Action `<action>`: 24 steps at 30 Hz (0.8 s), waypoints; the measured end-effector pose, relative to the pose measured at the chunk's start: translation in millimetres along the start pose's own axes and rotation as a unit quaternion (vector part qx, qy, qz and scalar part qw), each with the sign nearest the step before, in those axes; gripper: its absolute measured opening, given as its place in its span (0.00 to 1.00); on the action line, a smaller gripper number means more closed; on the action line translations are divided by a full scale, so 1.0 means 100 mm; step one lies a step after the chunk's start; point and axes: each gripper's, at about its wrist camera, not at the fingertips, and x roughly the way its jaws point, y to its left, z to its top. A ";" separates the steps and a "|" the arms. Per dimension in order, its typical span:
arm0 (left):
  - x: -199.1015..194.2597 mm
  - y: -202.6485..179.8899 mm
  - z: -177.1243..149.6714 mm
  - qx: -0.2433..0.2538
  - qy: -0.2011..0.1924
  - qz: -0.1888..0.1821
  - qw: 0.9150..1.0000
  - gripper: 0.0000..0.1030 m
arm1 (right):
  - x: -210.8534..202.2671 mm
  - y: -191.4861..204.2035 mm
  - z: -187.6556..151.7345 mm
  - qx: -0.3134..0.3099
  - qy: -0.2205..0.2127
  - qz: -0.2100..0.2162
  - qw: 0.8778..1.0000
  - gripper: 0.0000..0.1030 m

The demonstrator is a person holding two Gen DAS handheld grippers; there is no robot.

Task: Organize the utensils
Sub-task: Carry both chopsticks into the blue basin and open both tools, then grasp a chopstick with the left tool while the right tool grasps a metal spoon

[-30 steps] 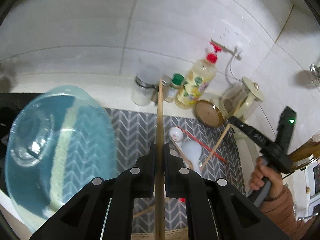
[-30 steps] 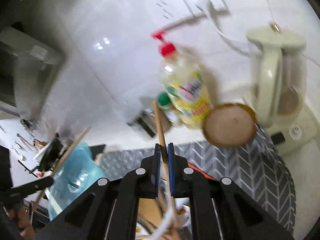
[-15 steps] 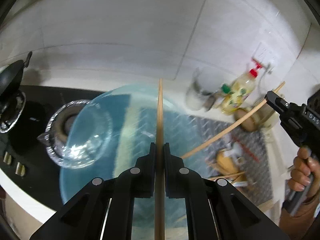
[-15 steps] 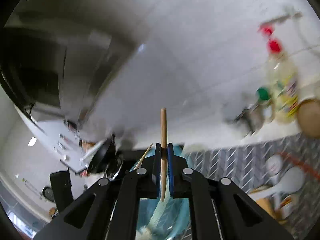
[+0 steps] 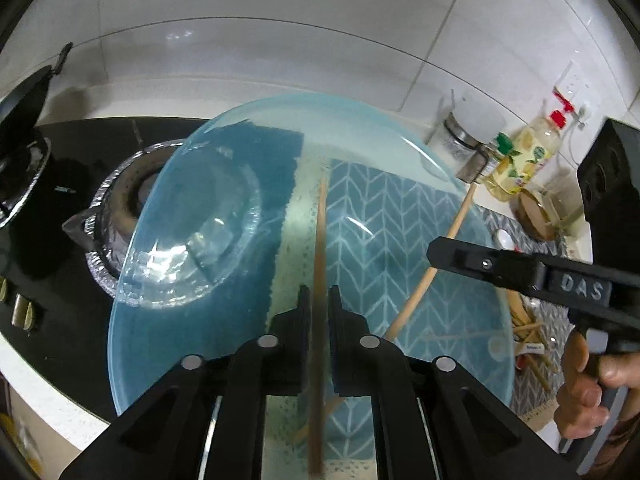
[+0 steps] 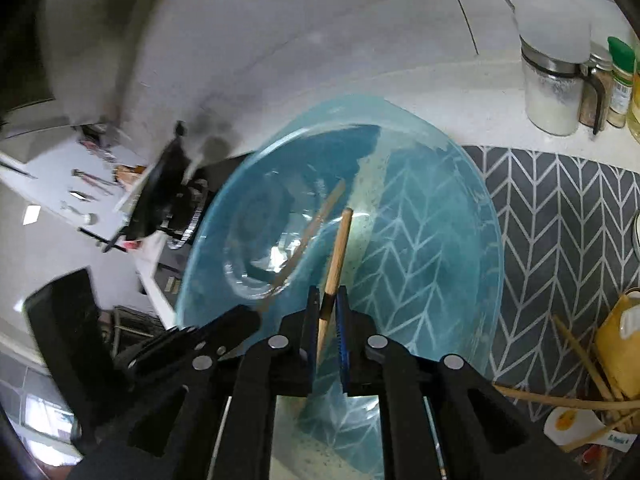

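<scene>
Tilting over the wide rim of the blue glass bowl (image 5: 280, 120), which sits between the stove (image 5: 48, 208) and the chevron mat (image 6: 560, 220), both grippers point steeply down into it. The left gripper (image 5: 319, 300) is opening around one wooden chopstick (image 5: 319, 240). The right gripper (image 6: 328, 308) pinches a second chopstick (image 6: 338, 248), its tip inside the bowl.
</scene>
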 end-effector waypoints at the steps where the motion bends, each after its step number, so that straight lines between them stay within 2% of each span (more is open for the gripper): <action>1: -0.01 0.00 -0.01 -0.003 -0.003 0.002 1.000 0.19 | 0.04 0.01 0.01 -0.002 0.004 -0.011 1.000 0.09; 2: -0.03 0.01 -0.01 -0.008 -0.007 0.007 1.000 0.33 | 0.06 0.01 0.03 -0.006 0.006 -0.021 1.000 0.11; 3: -0.06 0.03 -0.01 -0.013 -0.014 0.010 1.000 0.42 | 0.09 0.03 0.05 -0.012 0.015 -0.027 0.999 0.15; 4: -0.10 0.05 -0.01 -0.015 -0.018 0.012 1.000 0.42 | 0.10 0.03 0.05 -0.014 0.016 -0.030 0.999 0.18; 6: -0.18 0.07 0.00 -0.018 -0.027 0.015 0.999 0.42 | 0.06 0.04 0.07 -0.019 0.007 -0.033 0.999 0.42; 8: -0.23 0.06 0.01 -0.020 -0.032 0.019 0.999 0.42 | 0.01 0.07 0.09 -0.036 -0.009 -0.047 0.998 0.50; 10: -0.28 0.03 0.01 -0.021 -0.036 0.020 0.999 0.42 | -0.01 0.07 0.12 -0.037 -0.013 -0.038 0.999 0.50; 12: -0.35 -0.05 0.00 -0.021 -0.040 0.019 0.999 0.42 | -0.12 0.02 0.16 -0.023 -0.028 0.003 0.999 0.50; 15: -0.48 -0.24 -0.01 -0.007 -0.048 0.013 0.999 0.42 | -0.58 -0.03 0.15 -0.043 -0.084 0.012 0.995 0.50; 19: -0.70 -0.72 0.01 0.031 -0.073 -0.016 0.997 0.42 | -1.40 -0.22 0.01 -0.092 -0.172 -0.012 0.981 0.50; 21: -0.76 -0.98 0.00 0.048 -0.078 -0.038 0.995 0.43 | -1.69 -0.38 -0.05 -0.101 -0.199 -0.035 0.974 0.50; 24: -0.74 -1.54 -0.10 0.099 -0.072 -0.083 0.989 0.55 | -2.08 -0.77 -0.22 -0.102 -0.228 -0.074 0.965 0.50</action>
